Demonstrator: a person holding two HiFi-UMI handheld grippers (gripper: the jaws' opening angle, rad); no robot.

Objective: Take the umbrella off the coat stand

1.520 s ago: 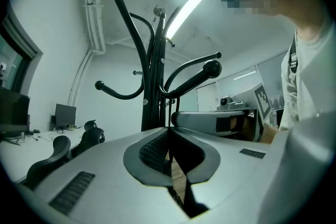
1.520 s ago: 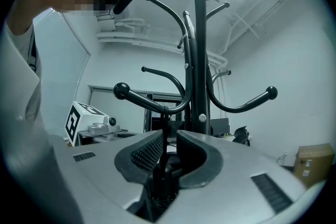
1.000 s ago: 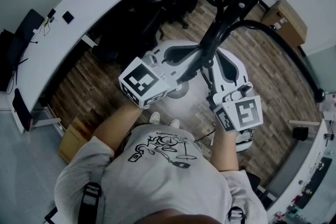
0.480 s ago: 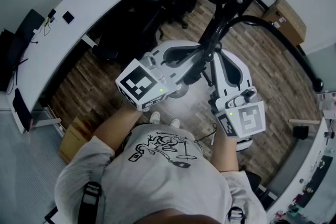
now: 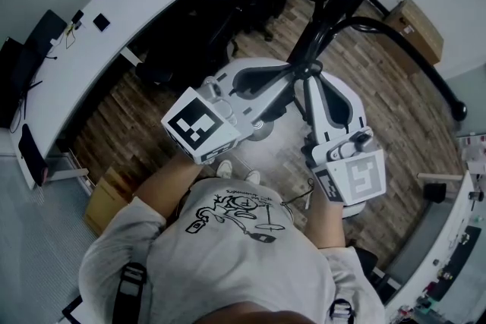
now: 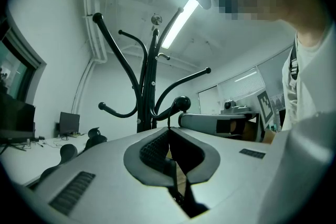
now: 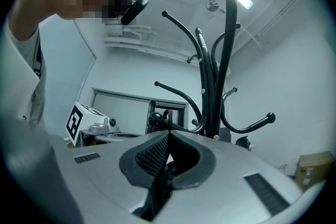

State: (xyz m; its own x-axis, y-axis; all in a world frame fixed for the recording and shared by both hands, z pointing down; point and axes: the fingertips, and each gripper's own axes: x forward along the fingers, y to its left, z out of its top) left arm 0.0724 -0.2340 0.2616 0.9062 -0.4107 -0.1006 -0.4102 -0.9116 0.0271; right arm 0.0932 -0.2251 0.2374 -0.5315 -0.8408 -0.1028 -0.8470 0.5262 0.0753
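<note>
A black coat stand (image 5: 338,0) with curved hook arms rises right in front of me. I see no umbrella on it in any view. My left gripper (image 5: 282,81) points at the stand's pole from the left, jaws shut with nothing between them. My right gripper (image 5: 313,86) points at the pole from the right, also shut and empty. In the left gripper view the coat stand (image 6: 152,76) stands above the left gripper (image 6: 168,129), and its ball-tipped hooks are bare. The right gripper view shows the coat stand (image 7: 226,60) just past the right gripper (image 7: 169,132).
A long white curved desk (image 5: 114,34) runs along the left, with black office chairs (image 5: 209,19) beside it. A cardboard box (image 5: 414,26) sits at the back right and another box (image 5: 106,201) at the lower left. The floor (image 5: 129,125) is wood planks.
Both grippers have drawn back a little toward the person, the left one down-left, the right one down-right. Both stay shut.
</note>
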